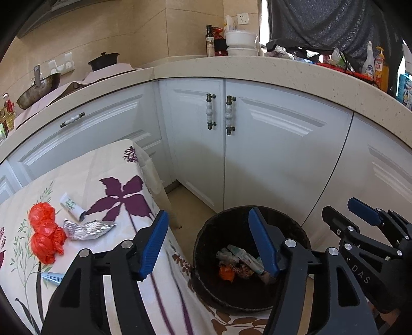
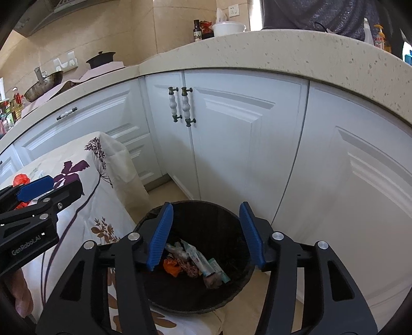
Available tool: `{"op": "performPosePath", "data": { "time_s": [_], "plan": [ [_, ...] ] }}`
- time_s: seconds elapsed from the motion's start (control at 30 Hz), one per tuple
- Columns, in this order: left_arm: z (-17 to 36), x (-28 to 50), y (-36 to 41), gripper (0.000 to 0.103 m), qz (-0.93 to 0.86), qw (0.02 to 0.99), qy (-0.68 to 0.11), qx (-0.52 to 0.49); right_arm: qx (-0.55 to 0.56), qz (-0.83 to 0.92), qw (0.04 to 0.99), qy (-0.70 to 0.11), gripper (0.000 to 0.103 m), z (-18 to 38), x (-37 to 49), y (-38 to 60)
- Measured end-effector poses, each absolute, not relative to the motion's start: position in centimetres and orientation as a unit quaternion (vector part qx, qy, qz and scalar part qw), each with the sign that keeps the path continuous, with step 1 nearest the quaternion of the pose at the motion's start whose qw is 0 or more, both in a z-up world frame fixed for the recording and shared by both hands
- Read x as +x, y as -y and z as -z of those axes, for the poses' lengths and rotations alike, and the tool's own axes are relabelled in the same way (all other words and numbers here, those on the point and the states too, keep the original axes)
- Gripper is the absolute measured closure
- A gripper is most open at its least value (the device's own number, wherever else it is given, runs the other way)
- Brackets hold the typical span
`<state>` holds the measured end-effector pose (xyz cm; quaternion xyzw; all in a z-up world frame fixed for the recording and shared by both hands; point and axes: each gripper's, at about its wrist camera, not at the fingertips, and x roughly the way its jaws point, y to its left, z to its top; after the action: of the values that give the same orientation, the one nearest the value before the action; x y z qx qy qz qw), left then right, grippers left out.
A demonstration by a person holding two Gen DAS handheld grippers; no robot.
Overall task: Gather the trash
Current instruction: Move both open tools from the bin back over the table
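Note:
A dark round bin (image 1: 206,244) (image 2: 231,224) stands on the floor beside the table, holding several wrappers, tubes and an orange scrap (image 2: 172,266). My left gripper (image 1: 207,243) hangs open over the table's edge and the bin's rim, nothing between its blue pads. My right gripper (image 2: 206,235) is open directly above the bin, also with nothing in it; it shows at the right of the left wrist view (image 1: 360,214). On the floral tablecloth (image 1: 108,175) lie a crumpled red plastic bag (image 1: 45,232), a silver foil wrapper (image 1: 87,229), a small white tube (image 1: 72,206) and a blue-grey tube end (image 1: 52,277).
White cabinet doors (image 1: 270,154) with ceramic handles close in behind the bin. The stone counter (image 1: 257,69) above carries bottles, bowls and a wok (image 1: 38,90). A person in a grey top (image 1: 329,23) stands behind the counter. Beige floor shows between the table and cabinets.

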<state>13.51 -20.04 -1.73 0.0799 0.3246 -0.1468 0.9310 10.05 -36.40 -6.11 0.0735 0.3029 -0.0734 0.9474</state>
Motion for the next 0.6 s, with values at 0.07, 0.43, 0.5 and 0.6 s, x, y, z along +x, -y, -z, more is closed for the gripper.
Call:
{"op": "performPosePath", "data": {
  "time_s": [0.07, 0.43, 0.5, 0.6],
  "plan": [
    [1.4, 13.3, 19.4, 0.038, 0.145, 0.932, -0.323, 0.077, 0.075, 0.065, 0.949, -0.301, 0.050, 5.8, 10.0, 35.9],
    [0.3, 12.3, 12.1, 0.033, 0.092, 0.940, -0.323, 0.062, 0.064, -0.012, 0.953, -0.297, 0.049, 4.2, 11.4, 30.0],
    [0.2, 12.2, 10.4, 0.033, 0.078, 0.941, -0.325, 0.056, 0.057, -0.028, 0.953, -0.297, 0.049, 3.9, 11.6, 28.4],
    [0.1, 11.9, 7.7, 0.033, 0.055, 0.943, -0.326, 0.050, 0.045, -0.055, 0.952, -0.298, 0.049, 3.5, 12.1, 25.8]
  ]
}}
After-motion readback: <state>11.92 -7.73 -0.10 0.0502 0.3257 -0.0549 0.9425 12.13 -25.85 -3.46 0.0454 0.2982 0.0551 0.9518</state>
